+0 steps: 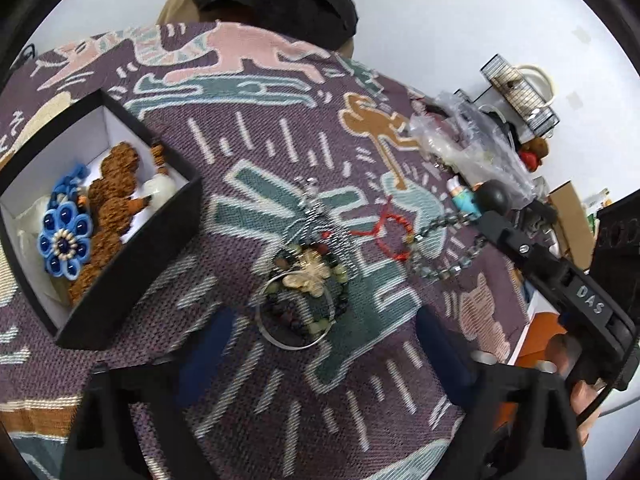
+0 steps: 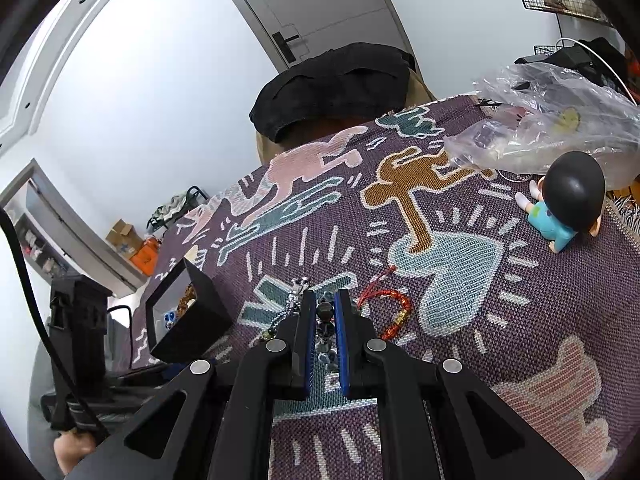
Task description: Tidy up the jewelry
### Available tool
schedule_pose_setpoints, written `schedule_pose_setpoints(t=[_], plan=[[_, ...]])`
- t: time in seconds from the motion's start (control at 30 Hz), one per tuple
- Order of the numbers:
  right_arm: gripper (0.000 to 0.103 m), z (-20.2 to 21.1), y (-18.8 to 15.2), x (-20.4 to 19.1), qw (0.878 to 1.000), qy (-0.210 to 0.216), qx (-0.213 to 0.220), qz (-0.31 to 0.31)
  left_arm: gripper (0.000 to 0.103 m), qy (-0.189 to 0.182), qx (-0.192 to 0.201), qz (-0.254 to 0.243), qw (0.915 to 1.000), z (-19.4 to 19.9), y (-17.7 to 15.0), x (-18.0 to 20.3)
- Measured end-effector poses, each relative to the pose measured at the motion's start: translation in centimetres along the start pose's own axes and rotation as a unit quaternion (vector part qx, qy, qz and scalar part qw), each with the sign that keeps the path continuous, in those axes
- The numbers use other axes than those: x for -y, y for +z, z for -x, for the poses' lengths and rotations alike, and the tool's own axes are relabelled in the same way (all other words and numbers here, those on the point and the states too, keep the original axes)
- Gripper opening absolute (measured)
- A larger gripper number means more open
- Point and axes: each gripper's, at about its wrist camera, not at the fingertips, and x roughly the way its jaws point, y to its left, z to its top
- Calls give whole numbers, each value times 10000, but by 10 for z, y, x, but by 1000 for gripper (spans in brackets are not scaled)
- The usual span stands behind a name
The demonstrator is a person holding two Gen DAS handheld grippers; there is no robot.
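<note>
Plainly the grey bead bracelet (image 2: 325, 334) is the piece in hand: the right gripper (image 2: 322, 300) has its blue-padded fingers closed in on the strand, which runs between them down to the woven cloth covering the table (image 2: 560, 300). From the left wrist view the same bracelet (image 1: 448, 252) trails as a loose loop off that gripper's tip. I judge it light but limp and somewhat slick; round beads roll under pressure, so a hold across the cord between two beads looks safer than one on a bead's crown, and the loop will swing and sag when lifted.

Just beside it lies a red cord bracelet (image 2: 394, 314), soft and easily snagged. Nearer the left gripper (image 1: 320, 344), whose fingers stand wide apart with nothing between them, sits a heap: a thin metal bangle (image 1: 294, 316), stiff and slippery, around dark beads and a pale butterfly piece (image 1: 308, 278) that looks fragile.

Well to the left stands the black box (image 1: 132, 264), already holding a blue flower brooch (image 1: 64, 242) and brown beads (image 1: 110, 216).
</note>
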Motion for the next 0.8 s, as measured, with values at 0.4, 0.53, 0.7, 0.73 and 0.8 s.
schedule_pose_setpoints(t=[0.4,0.53,0.7,0.73,0.8], plan=[[10,13,3,17,9997,-55,175,-169,59,923,-129,46,9956,-29,9,-3],[10,14,2,23,9996,-43,181,-216,59,1287,-193,-125,9914,-36,10,8],[10,15,0,32,9994,-18,181,-309,59,1687,-255,-344,9847,-43,7,18],[10,15,0,34,9992,-12,188,-339,59,1741,-271,-379,9836,-44,6,21],[10,16,0,37,9990,6,207,-384,59,1794,-329,-461,9821,-46,2,25]])
